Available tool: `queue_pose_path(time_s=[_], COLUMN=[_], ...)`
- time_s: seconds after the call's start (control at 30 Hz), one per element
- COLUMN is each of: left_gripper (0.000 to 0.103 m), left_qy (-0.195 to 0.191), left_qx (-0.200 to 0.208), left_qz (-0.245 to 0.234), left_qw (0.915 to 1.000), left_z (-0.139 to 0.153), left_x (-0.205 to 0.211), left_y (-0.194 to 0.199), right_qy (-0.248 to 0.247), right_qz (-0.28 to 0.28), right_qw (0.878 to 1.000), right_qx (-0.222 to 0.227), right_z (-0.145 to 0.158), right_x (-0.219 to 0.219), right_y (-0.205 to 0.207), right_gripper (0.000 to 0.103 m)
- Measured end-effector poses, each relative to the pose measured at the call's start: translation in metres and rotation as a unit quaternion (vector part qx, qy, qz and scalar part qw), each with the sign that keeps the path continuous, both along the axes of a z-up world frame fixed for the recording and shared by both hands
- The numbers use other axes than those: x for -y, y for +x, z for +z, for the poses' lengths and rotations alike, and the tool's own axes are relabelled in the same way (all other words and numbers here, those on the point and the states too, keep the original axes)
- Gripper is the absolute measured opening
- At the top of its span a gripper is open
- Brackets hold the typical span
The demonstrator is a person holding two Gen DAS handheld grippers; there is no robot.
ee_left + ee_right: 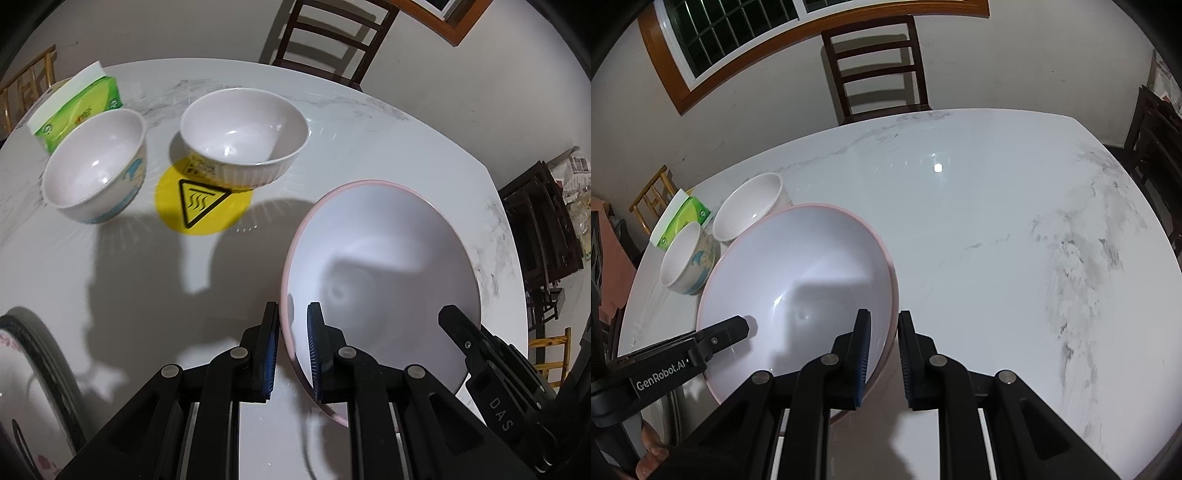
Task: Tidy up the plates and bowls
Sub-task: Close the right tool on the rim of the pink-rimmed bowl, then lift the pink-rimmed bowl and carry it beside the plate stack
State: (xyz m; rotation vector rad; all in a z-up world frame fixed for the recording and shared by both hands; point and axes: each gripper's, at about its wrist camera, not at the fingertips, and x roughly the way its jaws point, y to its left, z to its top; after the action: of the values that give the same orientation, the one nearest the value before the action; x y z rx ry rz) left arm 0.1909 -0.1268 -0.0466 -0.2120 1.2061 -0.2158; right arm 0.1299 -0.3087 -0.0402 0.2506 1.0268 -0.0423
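Note:
A large white bowl with a pink rim (388,266) (798,280) is held between both grippers above the marble table (332,129). My left gripper (293,350) straddles its left rim, fingers closed on the wall. My right gripper (882,354) straddles its right rim, fingers closed on the wall. A white ribbed bowl (243,133) (750,206) stands partly on a yellow warning sticker (203,206). A smaller white bowl with blue print (96,166) (687,258) stands left of it.
A green tissue pack (77,107) (679,221) lies at the table's far left. A dark-rimmed plate (33,387) shows at the lower left edge. Wooden chairs (879,70) stand around the table. The table's right half (1015,240) is bare marble.

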Motion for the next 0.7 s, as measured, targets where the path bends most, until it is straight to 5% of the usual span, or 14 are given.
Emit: queue_pose_path(time_s=[0.7], left_gripper=[0.012], left_qy=[-0.005], left_qx=[0.001], left_qz=[0.039], left_qw=[0.9992], left_z=[0.016], left_x=[-0.046], left_y=[-0.05], right_qy=[-0.001], right_qz=[0.041], right_qw=[0.999], right_qx=[0.003], right_z=[0.018], right_x=[-0.047], right_y=[-0.045], right_gripper=[0.015])
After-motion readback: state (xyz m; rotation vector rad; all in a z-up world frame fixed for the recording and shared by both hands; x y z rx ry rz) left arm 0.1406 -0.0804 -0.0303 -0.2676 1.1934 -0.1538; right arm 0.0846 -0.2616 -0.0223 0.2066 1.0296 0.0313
